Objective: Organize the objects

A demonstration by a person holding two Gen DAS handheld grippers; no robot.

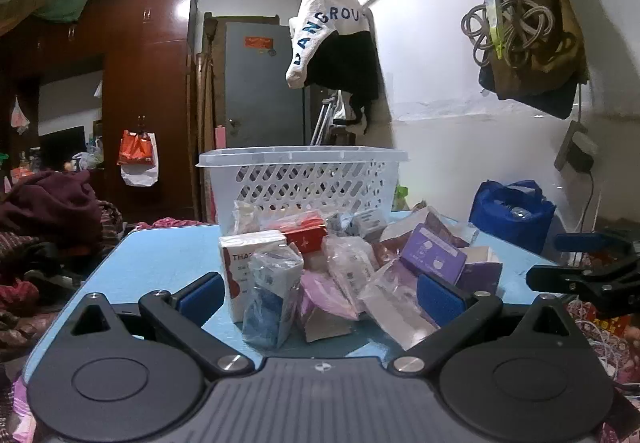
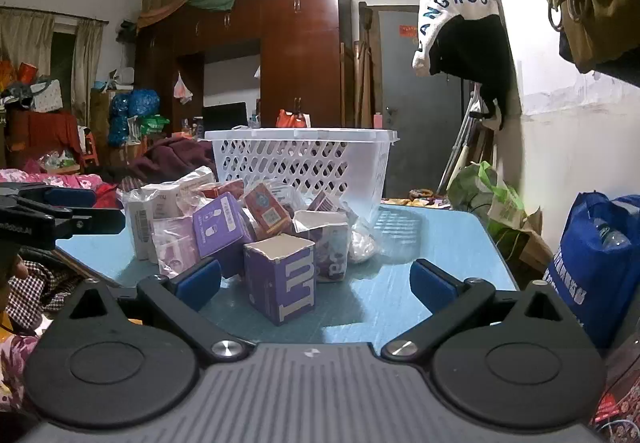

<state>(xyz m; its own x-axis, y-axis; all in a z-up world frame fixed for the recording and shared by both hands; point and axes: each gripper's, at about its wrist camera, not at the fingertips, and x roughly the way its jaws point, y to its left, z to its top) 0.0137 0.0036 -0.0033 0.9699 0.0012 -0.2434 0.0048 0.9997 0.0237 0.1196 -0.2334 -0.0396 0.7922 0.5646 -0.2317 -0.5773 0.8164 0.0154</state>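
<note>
While both the left gripper (image 1: 318, 293) and right gripper (image 2: 316, 281) stand fully open and empty, sorting has not begun; next, grasp a box (image 2: 280, 283) from the table (image 2: 420, 243) pile before the basket (image 2: 304, 159).

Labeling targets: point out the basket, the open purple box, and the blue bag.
basket (image 2: 304, 163): right wrist view, front lattice wall.
open purple box (image 2: 280, 283): right wrist view, front corner face.
blue bag (image 1: 512, 219): left wrist view, front side.

Left gripper (image 1: 320, 293) and right gripper (image 2: 316, 281): jaws spread wide, empty.
</note>
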